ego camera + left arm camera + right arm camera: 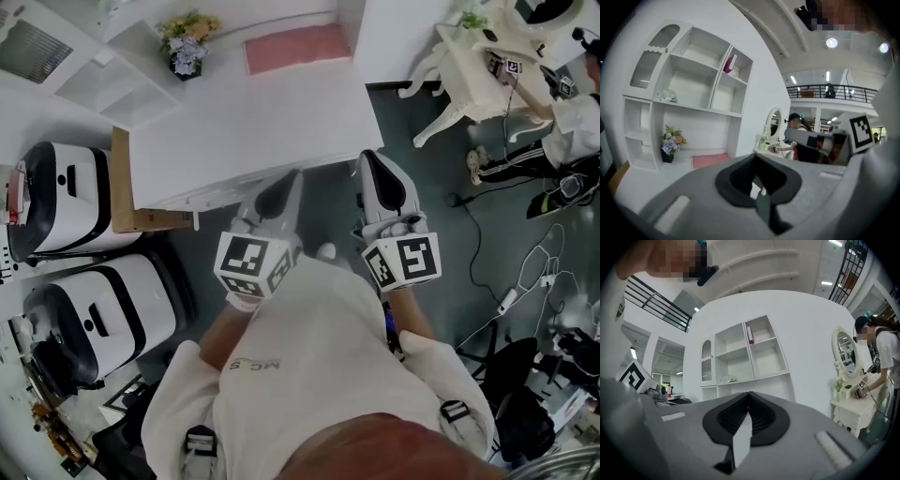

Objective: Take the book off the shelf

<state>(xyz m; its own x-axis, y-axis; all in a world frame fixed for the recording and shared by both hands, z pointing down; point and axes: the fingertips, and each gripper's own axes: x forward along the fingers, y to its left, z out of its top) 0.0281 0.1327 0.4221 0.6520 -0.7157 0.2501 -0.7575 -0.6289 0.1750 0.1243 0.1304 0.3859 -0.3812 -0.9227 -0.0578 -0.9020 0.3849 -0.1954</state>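
Note:
A thin pink book (730, 64) leans in the upper right compartment of the white shelf unit (701, 108). It also shows as a sliver, the book (750, 335), in the right gripper view. Both grippers are held side by side in front of the unit's desk top (253, 122), well short of the book. My left gripper (279, 192) has its jaws together and holds nothing. My right gripper (380, 169) is shut and empty too. In its own view the left gripper (755, 159) points at the desk, and the right gripper (748, 397) points at the shelves.
A flower pot (187, 44) and a pink mat (298, 47) sit on the desk. White and black headsets (70, 199) lie on a table at the left. A white vanity table (473, 66) with a person (574, 117) stands at the right. Cables (530, 272) lie on the floor.

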